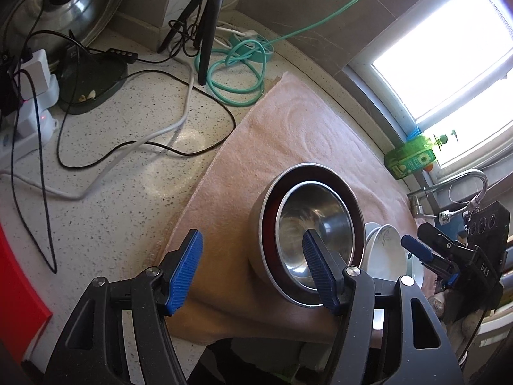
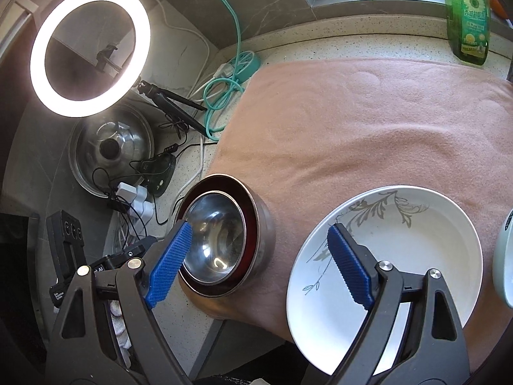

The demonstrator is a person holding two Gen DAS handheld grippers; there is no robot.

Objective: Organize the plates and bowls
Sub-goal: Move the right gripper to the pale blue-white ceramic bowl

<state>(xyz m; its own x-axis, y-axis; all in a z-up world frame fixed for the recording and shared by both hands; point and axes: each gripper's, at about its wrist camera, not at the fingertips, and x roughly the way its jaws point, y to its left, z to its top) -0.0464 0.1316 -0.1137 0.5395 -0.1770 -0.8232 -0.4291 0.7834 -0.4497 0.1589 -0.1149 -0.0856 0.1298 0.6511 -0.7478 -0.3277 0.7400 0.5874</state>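
Here both tools gape empty: left tool [image 1: 253,272], right tool [image 2: 259,266]. Nested steel bowls [image 2: 221,237] sit beside white plate [image 2: 400,256] on pink towel [image 2: 368,122].

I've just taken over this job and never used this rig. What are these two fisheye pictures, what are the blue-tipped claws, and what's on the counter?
Each picture comes from a camera on a hand-held gripper, looking along its two blue-padded fingers. The left gripper and the right gripper are both open and hold nothing. On the pink towel sit two nested steel bowls, the smaller inside the larger, and beside them a white plate with a grey leaf pattern. In the left view, the right gripper appears at the right edge. Cables, a ring light and a green bottle lie around.
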